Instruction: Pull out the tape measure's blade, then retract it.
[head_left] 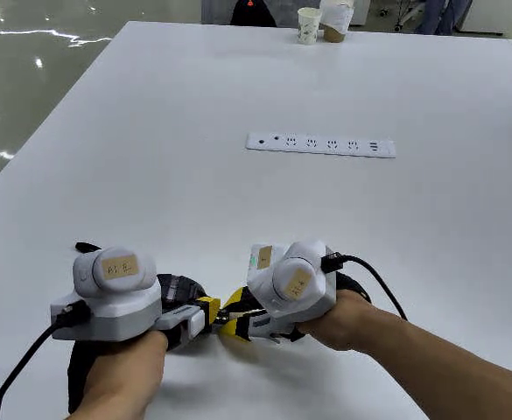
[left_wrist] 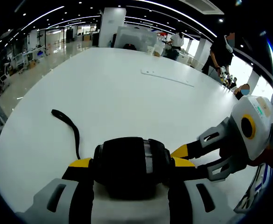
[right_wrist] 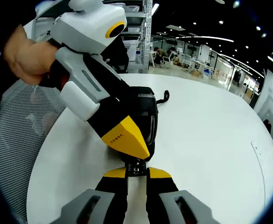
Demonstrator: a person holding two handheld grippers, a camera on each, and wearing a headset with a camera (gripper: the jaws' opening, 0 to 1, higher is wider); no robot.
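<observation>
A black tape measure lies near the front edge of the white table. My left gripper is shut on its round body, whose black wrist strap trails off to the left. From the right, my right gripper meets the case nose to nose. Its yellow-tipped jaws stand almost together, shut on the small dark end of the blade right at the case. No length of blade shows. The left gripper's yellow fingertip lies across the case.
A white power strip lies mid-table. Two paper cups stand at the far edge. Cables run back from both grippers. People stand beyond the table's far right side.
</observation>
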